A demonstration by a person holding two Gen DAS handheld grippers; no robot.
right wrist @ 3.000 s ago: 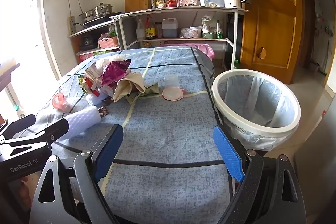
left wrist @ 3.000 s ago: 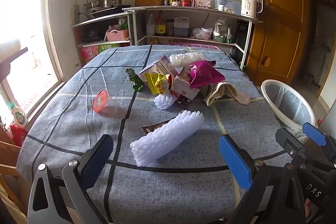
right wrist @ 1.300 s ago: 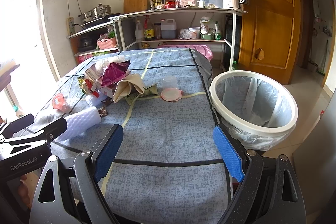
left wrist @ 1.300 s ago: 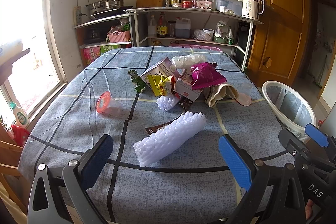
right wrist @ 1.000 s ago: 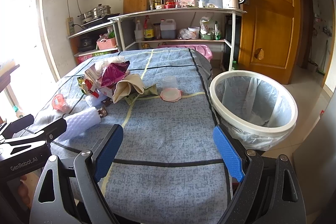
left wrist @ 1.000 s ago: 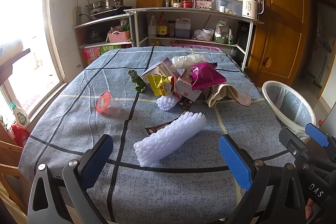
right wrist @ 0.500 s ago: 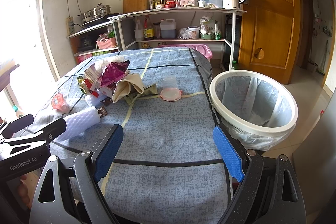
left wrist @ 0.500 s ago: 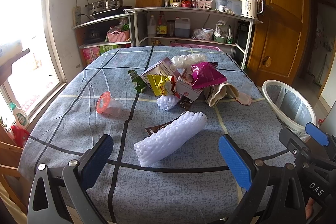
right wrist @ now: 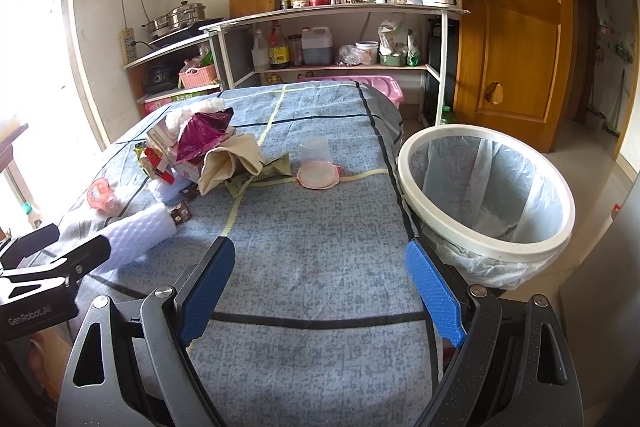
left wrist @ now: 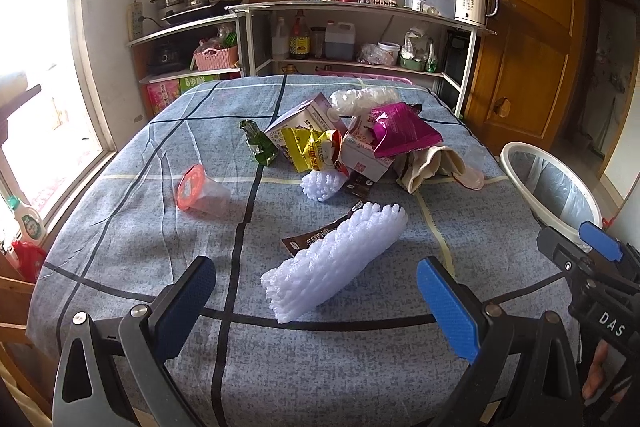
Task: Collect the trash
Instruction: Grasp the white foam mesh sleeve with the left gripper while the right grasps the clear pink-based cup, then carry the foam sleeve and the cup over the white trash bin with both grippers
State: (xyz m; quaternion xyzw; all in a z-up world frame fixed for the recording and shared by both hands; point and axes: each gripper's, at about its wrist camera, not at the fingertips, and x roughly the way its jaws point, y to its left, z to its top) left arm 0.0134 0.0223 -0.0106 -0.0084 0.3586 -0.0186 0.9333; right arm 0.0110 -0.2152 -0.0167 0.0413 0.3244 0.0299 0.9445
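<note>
Left wrist view: almost nothing has changed over the last three seconds. The left gripper (left wrist: 316, 301) remains spread wide and empty above the near edge of the tabletop (left wrist: 120, 239), facing the foam sleeve (left wrist: 336, 261). The right gripper (right wrist: 320, 287) is likewise released and empty beside the bin (right wrist: 486, 205) off the right edge. Judgement: collection has not started; trash pile (left wrist: 344, 143) lies mid-table

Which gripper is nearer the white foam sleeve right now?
Left. The left gripper is open with the white foam sleeve lying just ahead between its fingers. The right gripper, also open, sits off to the sleeve's right, nearer the bin.
</note>
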